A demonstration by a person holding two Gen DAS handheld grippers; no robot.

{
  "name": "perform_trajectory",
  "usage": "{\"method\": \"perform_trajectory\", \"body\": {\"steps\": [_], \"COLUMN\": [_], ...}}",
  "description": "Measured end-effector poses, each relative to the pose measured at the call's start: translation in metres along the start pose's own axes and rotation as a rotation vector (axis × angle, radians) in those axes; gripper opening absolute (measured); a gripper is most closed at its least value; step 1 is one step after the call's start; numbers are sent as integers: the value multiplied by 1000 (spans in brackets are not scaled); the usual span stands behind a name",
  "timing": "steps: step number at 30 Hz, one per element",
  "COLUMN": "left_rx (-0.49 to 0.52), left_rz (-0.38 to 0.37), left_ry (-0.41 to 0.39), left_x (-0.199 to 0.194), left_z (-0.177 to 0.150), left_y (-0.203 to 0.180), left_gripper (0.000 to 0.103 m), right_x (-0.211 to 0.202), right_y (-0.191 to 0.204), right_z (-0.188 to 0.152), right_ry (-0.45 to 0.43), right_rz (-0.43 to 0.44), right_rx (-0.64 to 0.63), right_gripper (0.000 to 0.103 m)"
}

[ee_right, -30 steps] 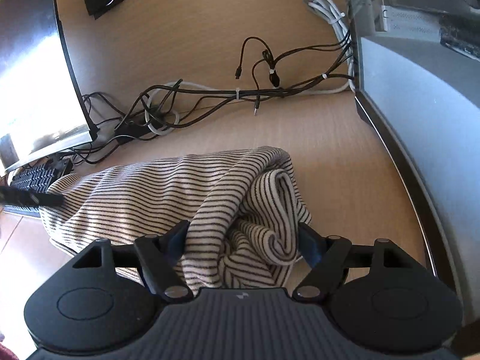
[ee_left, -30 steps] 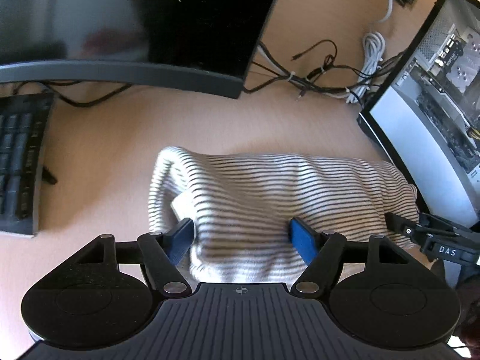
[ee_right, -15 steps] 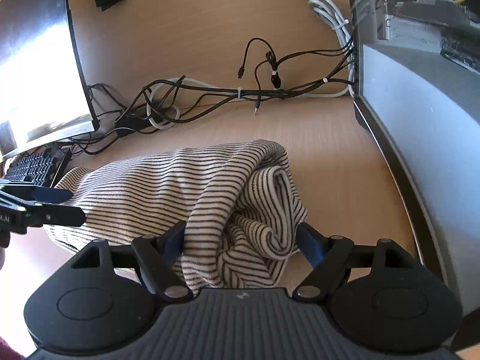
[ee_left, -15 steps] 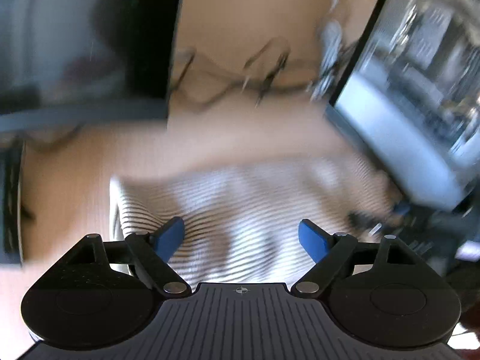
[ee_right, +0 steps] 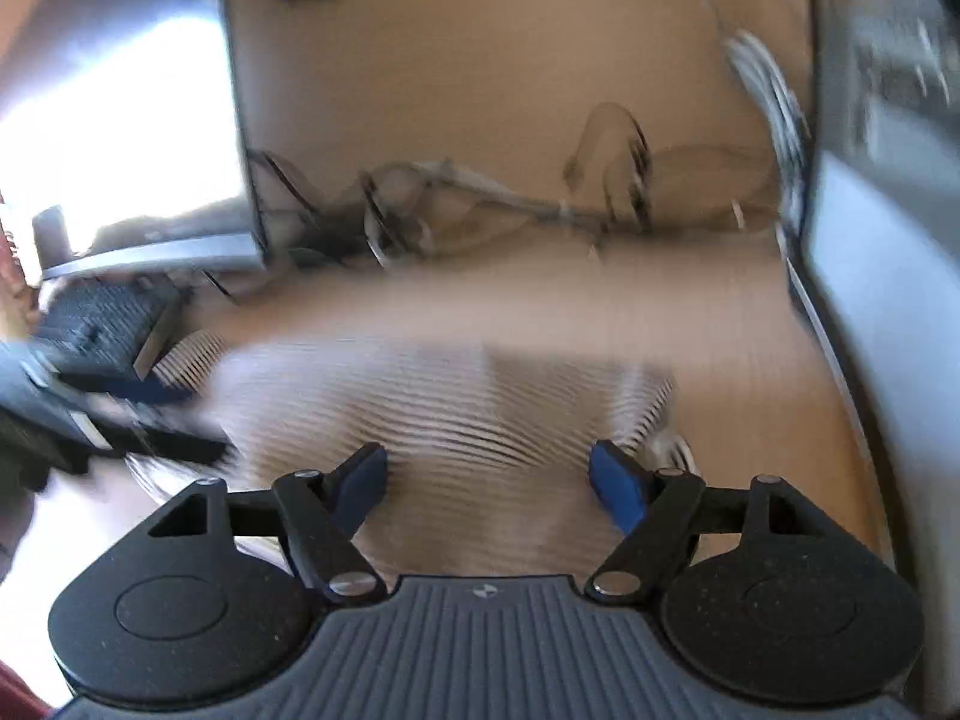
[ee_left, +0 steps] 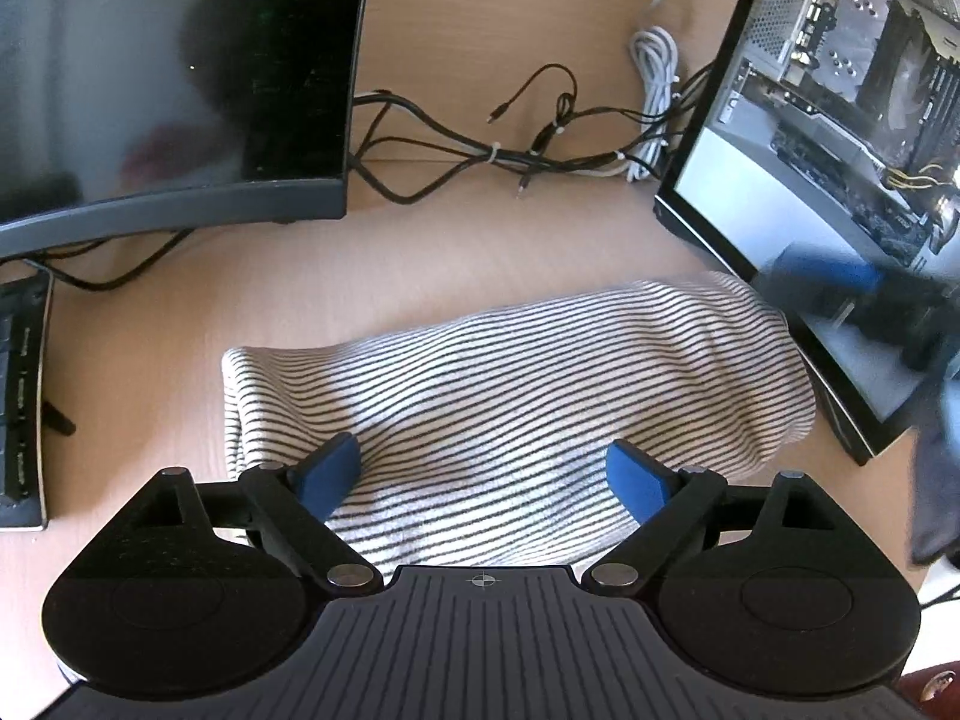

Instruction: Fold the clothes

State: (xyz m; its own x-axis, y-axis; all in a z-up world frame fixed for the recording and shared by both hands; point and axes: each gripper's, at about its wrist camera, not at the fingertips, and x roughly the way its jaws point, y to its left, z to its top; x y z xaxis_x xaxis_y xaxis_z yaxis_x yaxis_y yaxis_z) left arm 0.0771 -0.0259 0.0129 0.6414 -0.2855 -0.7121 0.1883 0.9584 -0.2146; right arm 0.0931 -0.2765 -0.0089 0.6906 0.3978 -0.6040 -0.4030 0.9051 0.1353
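Cluttering the far side of the wooden counter [ee_left: 480,252] are a dark curved monitor [ee_left: 174,78], a tangle of black cables [ee_left: 510,150], an open computer case [ee_left: 840,108] on my right and a keyboard [ee_left: 21,396] at the left edge. Between them the striped garment [ee_left: 510,384] is lying flat on the counter as a compact, already doubled bundle, its long side running left to right.

A second ago both claws were pushed into the cloth, with the fabric bunched between the right one's fingers. Now I am pulling both back. My left claw [ee_left: 489,474] is hanging just above the near edge of the bundle with its blue fingers [ee_left: 327,471] spread wide and nothing between them. My right claw [ee_right: 486,477] is also spread apart and empty; its view is smearing with motion, so I am clearly swinging it away fast. In the left view it is showing only as a blurred dark and blue shape [ee_left: 852,294] near the bundle's right end.

The loose, rumpled end that the right claw was handling a second ago is now looking tucked in, though the blur is keeping me from being sure. I am judging this fold as set down and released, with the garment close to finished; what I am expecting next is either one more tidy-up fold or a final smoothing.
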Motion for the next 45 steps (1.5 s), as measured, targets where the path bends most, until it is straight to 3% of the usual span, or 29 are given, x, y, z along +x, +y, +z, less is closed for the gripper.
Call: {"method": "perform_trajectory", "body": {"steps": [17,24,35,41,45], "left_rx": [-39,-31,-44,-68,-83], "left_rz": [-2,-1,7,15,20], "left_ry": [-6,-7,-32,-11,18], "left_x": [-1,0,-13,-12,-6], "left_z": [-3,-5,-2,-5,-11], "left_y": [12,11,11,17,22], "left_gripper": [94,94,96,95,94], "right_x": [-12,-4,-31,-10,-9], "right_y": [9,0,15,0,-3], "right_z": [3,-3,7,-10,-14], "right_ry": [-9,-7,-63,34,44], "right_rz": [-14,13,-78,-37,-23], "right_rx": [-28,25,-62,41,52], "right_gripper": [77,78,79,78,77]}}
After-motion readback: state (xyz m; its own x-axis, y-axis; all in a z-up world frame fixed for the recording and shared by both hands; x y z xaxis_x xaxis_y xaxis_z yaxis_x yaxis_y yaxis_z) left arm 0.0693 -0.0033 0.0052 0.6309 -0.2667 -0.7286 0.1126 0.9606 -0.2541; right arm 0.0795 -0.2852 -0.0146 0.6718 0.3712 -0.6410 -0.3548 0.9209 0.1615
